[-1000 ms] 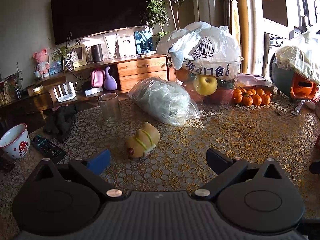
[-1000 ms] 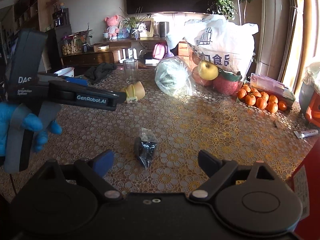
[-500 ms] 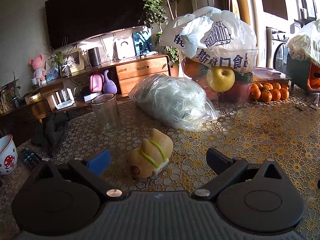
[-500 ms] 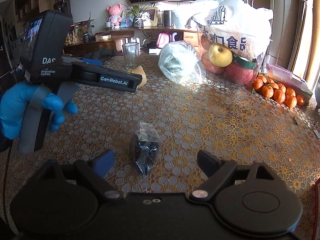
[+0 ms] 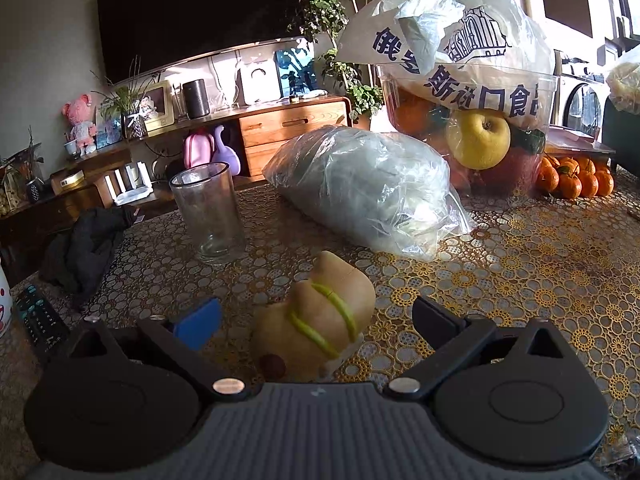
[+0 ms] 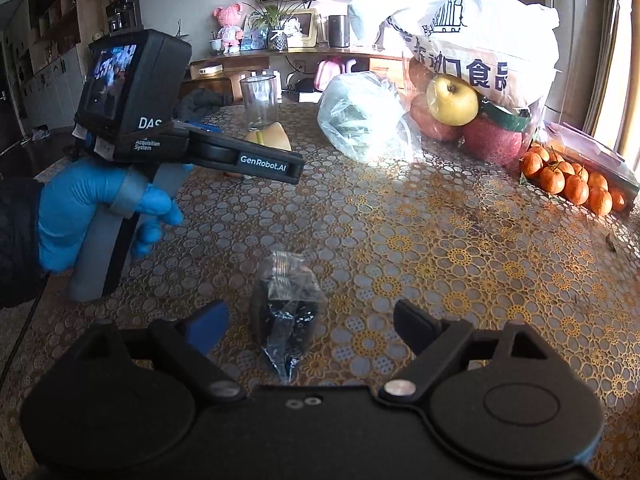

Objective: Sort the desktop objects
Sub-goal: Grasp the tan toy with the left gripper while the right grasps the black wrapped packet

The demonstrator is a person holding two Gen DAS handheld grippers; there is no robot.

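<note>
Toy (image 5: 316,320) lies between open left claw (image 5: 316,316) fingers.

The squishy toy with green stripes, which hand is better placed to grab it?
Left. The toy lies between the open left gripper's fingers. The right gripper, also open, is over a small dark bag, with the toy far across the table.

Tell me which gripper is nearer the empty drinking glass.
Left. The left gripper straddles the tan toy just in front of the glass. The right gripper sits further back, over the small black packet.
</note>
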